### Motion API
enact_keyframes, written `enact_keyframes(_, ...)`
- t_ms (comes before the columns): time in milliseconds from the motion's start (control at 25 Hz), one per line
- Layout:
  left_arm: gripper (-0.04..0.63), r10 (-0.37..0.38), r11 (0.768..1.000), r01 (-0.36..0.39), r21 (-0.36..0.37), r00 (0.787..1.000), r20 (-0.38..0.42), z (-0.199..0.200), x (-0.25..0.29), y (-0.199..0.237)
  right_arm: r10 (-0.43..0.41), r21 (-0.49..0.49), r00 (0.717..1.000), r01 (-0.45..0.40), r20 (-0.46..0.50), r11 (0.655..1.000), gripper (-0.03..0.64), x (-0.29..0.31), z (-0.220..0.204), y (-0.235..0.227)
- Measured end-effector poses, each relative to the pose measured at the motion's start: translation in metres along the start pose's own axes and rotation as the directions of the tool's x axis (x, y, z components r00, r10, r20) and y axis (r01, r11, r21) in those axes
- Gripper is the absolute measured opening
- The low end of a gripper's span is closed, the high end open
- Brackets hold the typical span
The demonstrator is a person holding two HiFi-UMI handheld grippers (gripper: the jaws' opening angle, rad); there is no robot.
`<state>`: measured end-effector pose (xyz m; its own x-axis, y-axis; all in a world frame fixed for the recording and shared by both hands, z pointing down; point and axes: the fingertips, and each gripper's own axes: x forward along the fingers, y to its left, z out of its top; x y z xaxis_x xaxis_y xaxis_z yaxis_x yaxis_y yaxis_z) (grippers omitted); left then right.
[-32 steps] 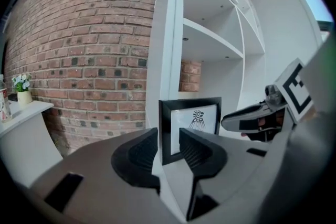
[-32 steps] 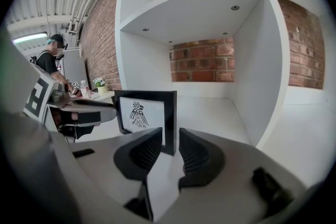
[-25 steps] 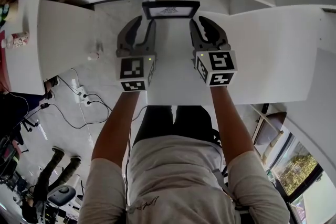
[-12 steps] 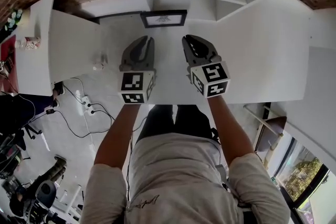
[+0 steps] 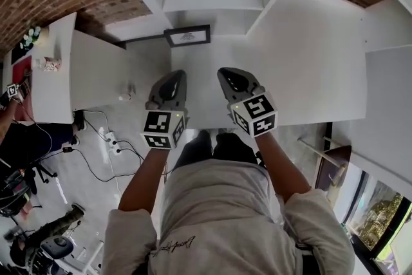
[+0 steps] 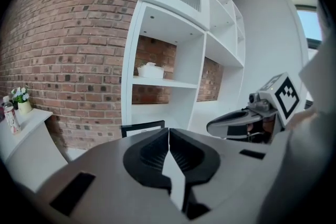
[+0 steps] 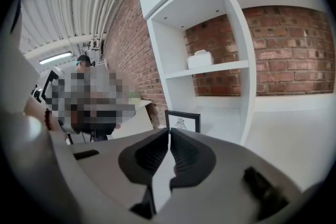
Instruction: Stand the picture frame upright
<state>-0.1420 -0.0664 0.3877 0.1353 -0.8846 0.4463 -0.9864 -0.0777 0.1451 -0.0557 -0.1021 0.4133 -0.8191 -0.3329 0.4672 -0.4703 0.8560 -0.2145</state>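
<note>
**Two grippers shut and empty, frame standing at the back of the table**

Your left gripper (image 6: 168, 131) is closing. Its two dark ribbed pads meet at the tips, with nothing between them. Your right gripper (image 7: 169, 131) reads the same way: jaws together, tips touching, holding nothing. In the head view you hold both grippers side by side over the near part of the white table (image 5: 309, 61). There is a gap between them, and the jaws point away from you toward the shelves.

The picture frame (image 5: 187, 36) is well apart from both grippers, straight ahead and about in line with the gap between them. It stands upright at the far edge of the table, in front of the lowest opening of the white shelf unit (image 7: 210, 68). It is a black frame around a white mat with a small dark drawing in the middle. Your right gripper view shows it nearly face-on just above the jaw tips. In your left gripper view only its top edge and upper part rise behind the jaws.

One shelf up from the frame sits a white lidded container (image 6: 149, 70). A red brick wall (image 6: 68, 50) shows behind the shelf openings and runs off to your left. Further left, a second white tabletop (image 5: 58, 74) carries a small pot of flowers (image 6: 22, 99) and a few items too small to name. A white power strip (image 5: 111, 136) lies on the floor beside your left arm.
</note>
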Motion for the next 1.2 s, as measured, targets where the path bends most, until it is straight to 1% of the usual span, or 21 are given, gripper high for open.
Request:
enact_keyframes(160,0.018,0.004,1.000,-0.004,0.014,1.000,-0.003,0.007,-0.017,-0.025,0.017,0.007,1.000,-0.017,-0.004,1.000,0.032,-0.033,0.004,0.004)
enact_keyframes(240,0.018,0.005,1.000,-0.005,0.006,1.000,-0.004,0.007,-0.028,-0.036,0.024,0.007,1.000,-0.024,-0.010,1.000,0.031,-0.048,0.003,0.010)
enact_keyframes(360,0.018,-0.013,1.000,0.013,-0.016,1.000,-0.004,0.004,-0.043,-0.055,0.032,0.013,0.999,-0.032,-0.020,0.999,0.031,-0.067,-0.003,0.019)
enact_keyframes(640,0.018,-0.022,1.000,0.021,-0.018,1.000,-0.023,-0.004,-0.063,-0.089,0.022,0.036,0.999,-0.021,-0.029,0.999,0.029,-0.100,-0.017,0.025)
enact_keyframes(760,0.018,-0.015,1.000,0.015,-0.004,0.999,-0.032,-0.008,-0.068,-0.095,0.027,0.043,0.999,-0.026,-0.025,0.999,0.029,-0.111,-0.016,0.031)
enact_keyframes(920,0.018,-0.014,1.000,0.014,0.022,1.000,-0.025,-0.006,-0.071,-0.097,0.029,0.061,1.000,-0.028,-0.009,0.998,0.029,-0.121,-0.014,0.033)
enact_keyframes(1200,0.018,-0.018,0.999,0.019,0.034,0.999,-0.028,-0.002,-0.074,-0.099,0.046,0.054,0.999,-0.045,-0.017,0.998,0.029,-0.121,-0.016,0.039)
